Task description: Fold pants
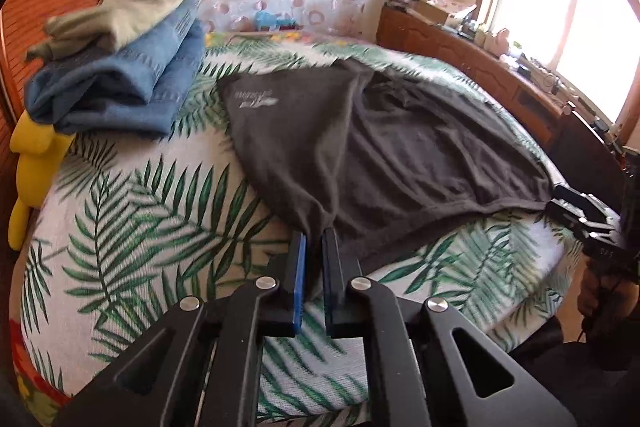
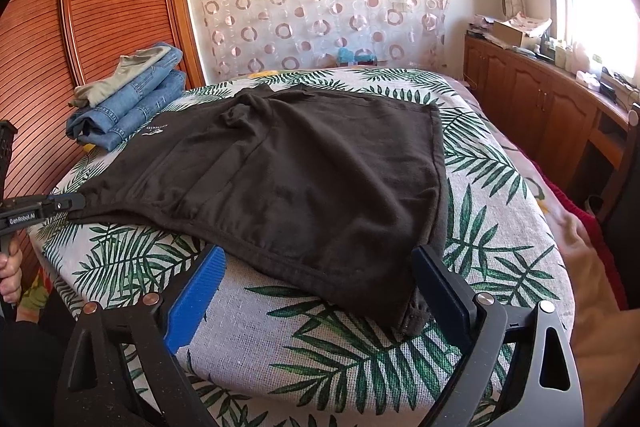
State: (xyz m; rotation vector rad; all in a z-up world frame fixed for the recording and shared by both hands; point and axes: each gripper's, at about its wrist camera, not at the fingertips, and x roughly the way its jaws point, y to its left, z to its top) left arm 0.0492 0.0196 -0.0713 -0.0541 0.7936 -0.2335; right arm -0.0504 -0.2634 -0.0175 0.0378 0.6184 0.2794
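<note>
The dark pants [image 2: 304, 163] lie spread flat across a bed covered with a palm-leaf sheet [image 2: 360, 355], the waistband edge towards the cameras.

The left claw [image 1: 315, 233] has its two fingers drawn together and clamped on a corner of the pants at the near left edge; the dark cloth bunches up into a pinch between the blue pads. In the right wrist view the same claw [image 2: 78, 205] shows at the left edge of the picture, its tip on the corner of the cloth, with the fabric pulled taut from it. A hand [image 2: 10, 273] grips its handle below.

The right claw [image 2: 320, 263] stands wide apart. Its blue left finger [image 2: 196, 301] rests over the bare sheet just beside the hem, and its right finger [image 2: 442, 283] sits next to the other near corner of the pants. The hem lies between the two fingers, and neither pad presses on it. In the left wrist view this claw [image 1: 560, 203] appears at the far right, by that same corner of the cloth.

At the far left of the bed, well apart from the pants, folded jeans [image 2: 128, 107] are stacked with a folded grey-green garment [image 2: 120, 77] on top. A yellow soft toy [image 1: 30, 163] shows beside the stack in the left wrist view.
</note>
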